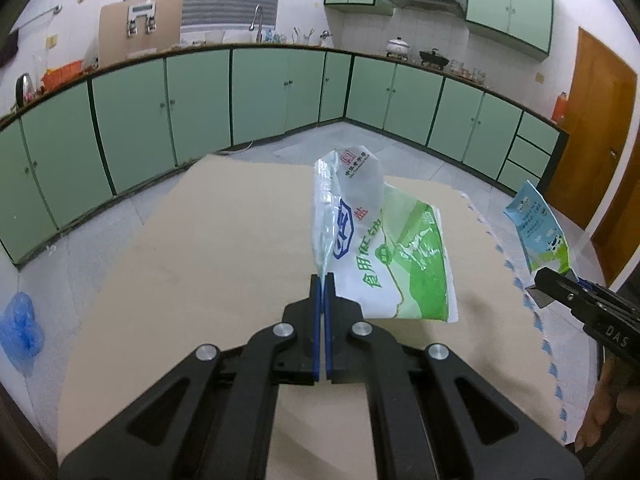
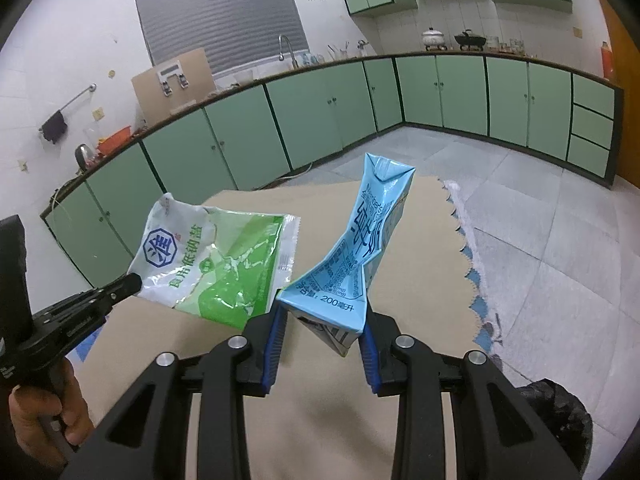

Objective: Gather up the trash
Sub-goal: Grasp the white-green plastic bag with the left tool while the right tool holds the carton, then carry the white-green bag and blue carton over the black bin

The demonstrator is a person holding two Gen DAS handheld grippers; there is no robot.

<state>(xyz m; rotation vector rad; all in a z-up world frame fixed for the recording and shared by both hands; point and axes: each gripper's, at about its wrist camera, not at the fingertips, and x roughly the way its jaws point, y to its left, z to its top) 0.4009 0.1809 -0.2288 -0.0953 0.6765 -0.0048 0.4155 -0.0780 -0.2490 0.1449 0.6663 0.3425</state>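
Note:
My left gripper (image 1: 322, 280) is shut on the edge of an empty green-and-white salt bag (image 1: 384, 240) and holds it up above the tan table (image 1: 200, 260). The bag also shows in the right wrist view (image 2: 216, 256), with the left gripper (image 2: 132, 282) pinching its left corner. My right gripper (image 2: 322, 320) is shut on the bottom of a crushed light-blue milk carton (image 2: 360, 248), held upright above the table. In the left wrist view the carton (image 1: 538, 232) and right gripper (image 1: 548, 284) show at the far right.
A black-lined trash bin (image 2: 560, 412) sits low at the right beside the table. A blue plastic bag (image 1: 20, 328) lies on the floor to the left. Green kitchen cabinets (image 1: 260, 92) run along the far walls. A scalloped blue-and-white cloth edge (image 2: 476, 280) hangs off the table's right side.

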